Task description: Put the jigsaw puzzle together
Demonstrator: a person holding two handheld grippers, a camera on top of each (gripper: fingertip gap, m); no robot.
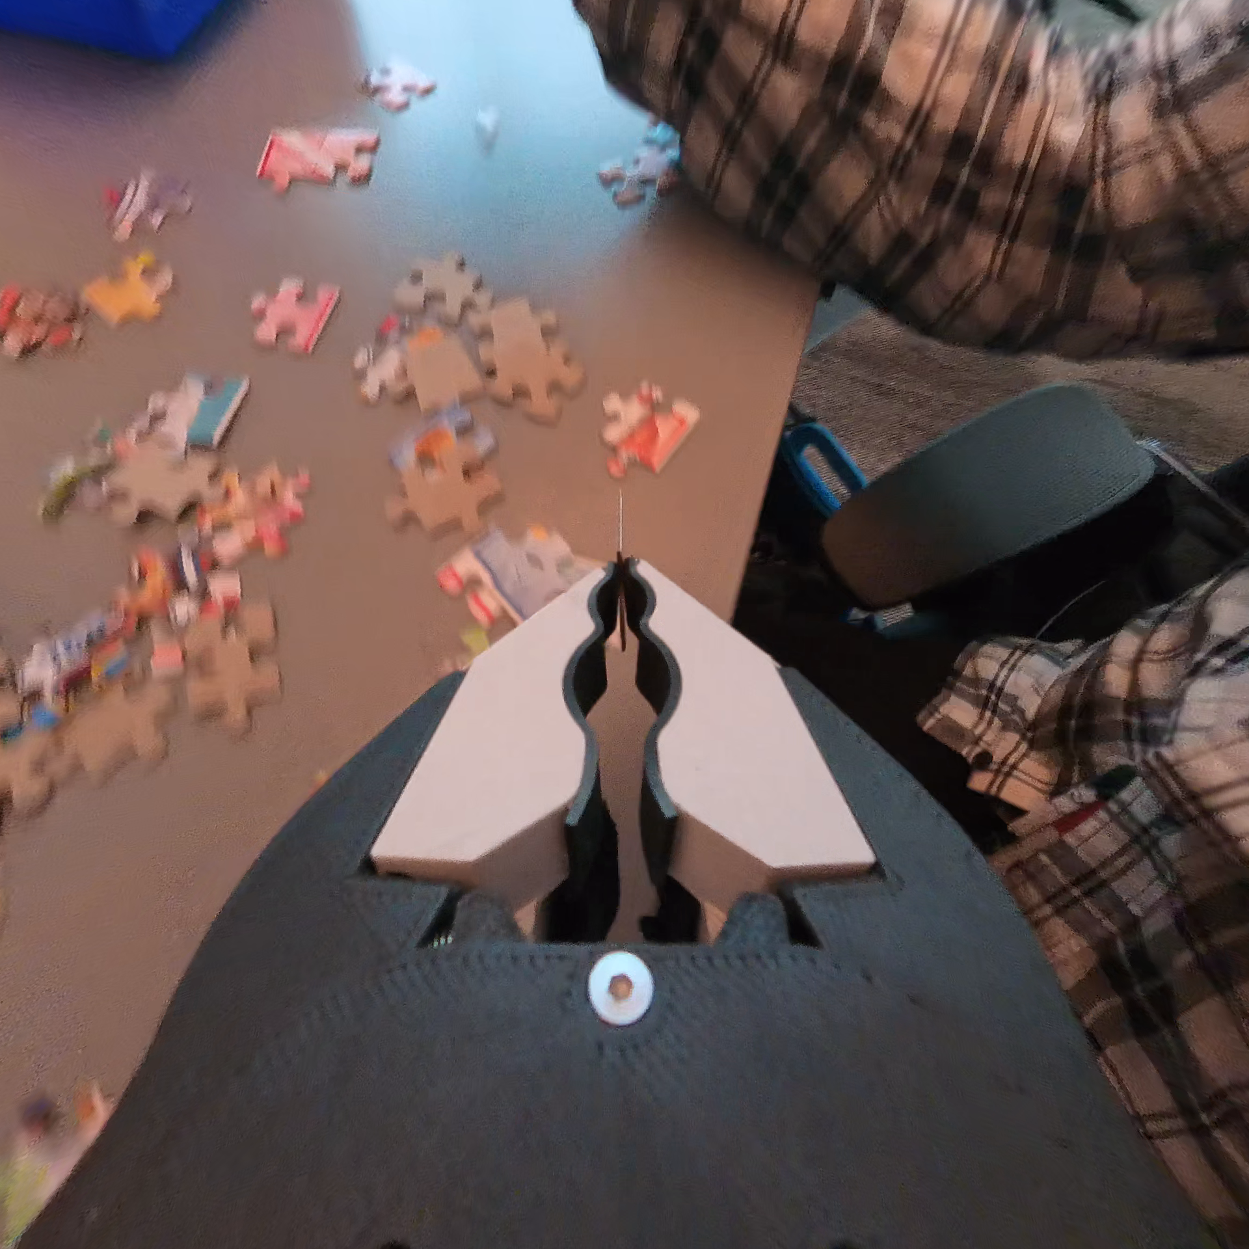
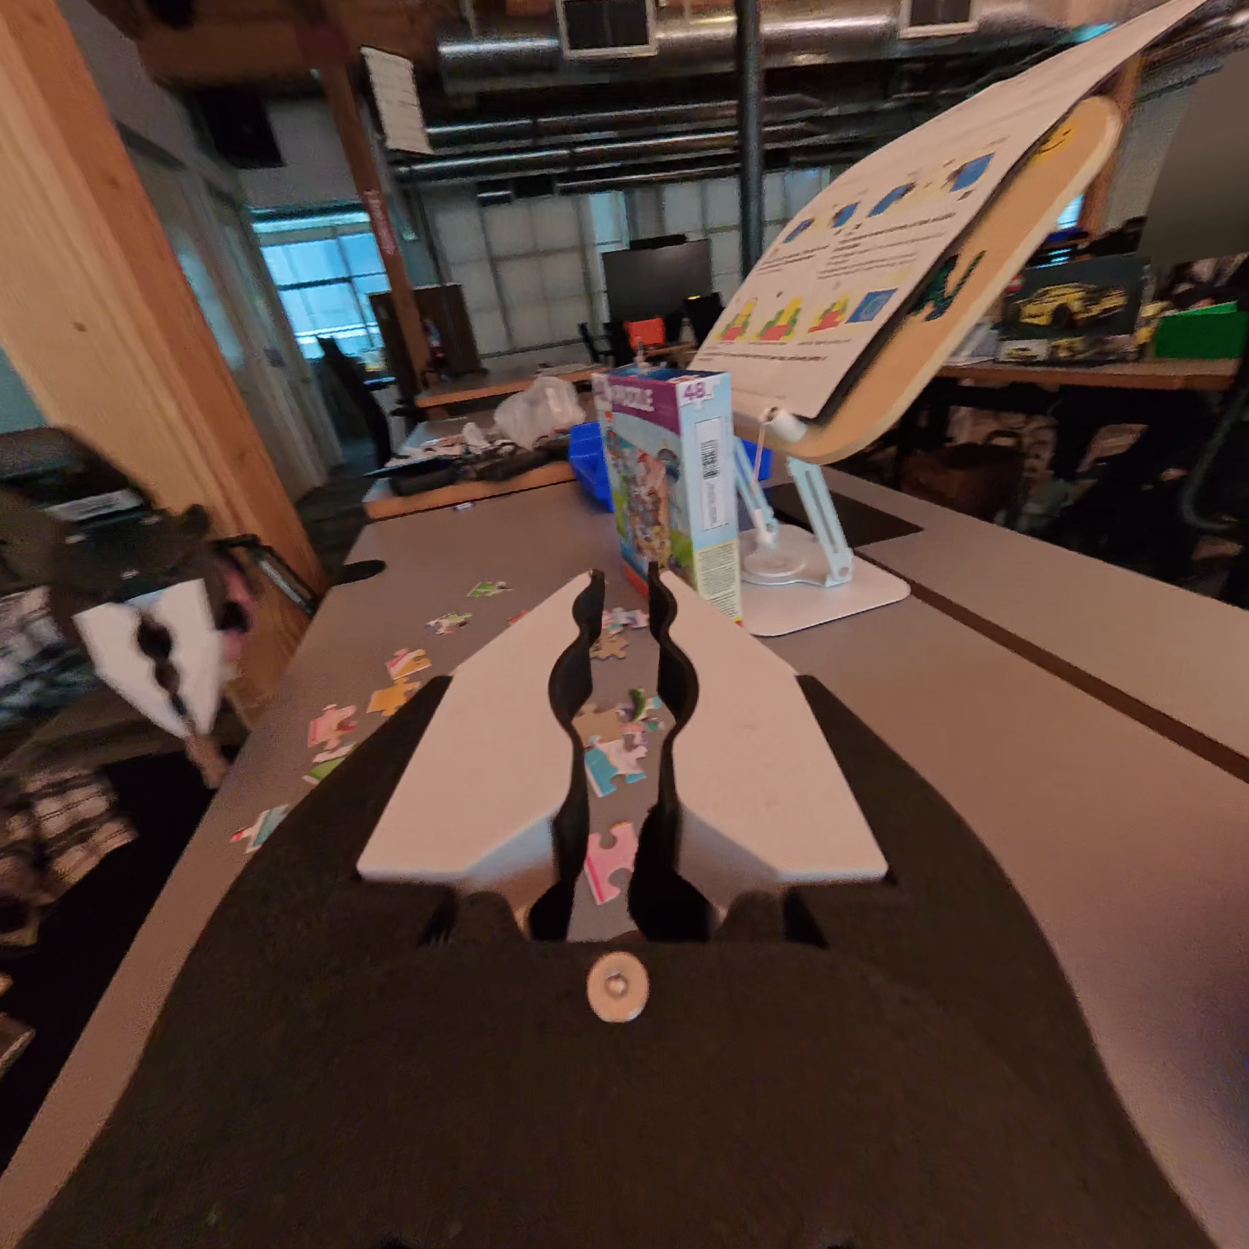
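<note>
Left tongs (image 1: 620, 561): two pale wedge-shaped fingers with black wavy inner pads, tips pressed together on one thin puzzle piece (image 1: 620, 611) seen edge-on, held just past the counter's (image 1: 676, 324) near edge. Right tongs (image 2: 625, 578): the same build, spread with a narrow gap and holding nothing, above the grey matte counter. Loose cardboard pieces (image 1: 466, 351), some two dozen though blur prevents an exact count, lie scattered, several face-down and plain brown. One upright puzzle box (image 2: 676, 486) stands beside one white stand (image 2: 818, 574) bearing one wooden board (image 2: 946, 284) with one printed sheet.
</note>
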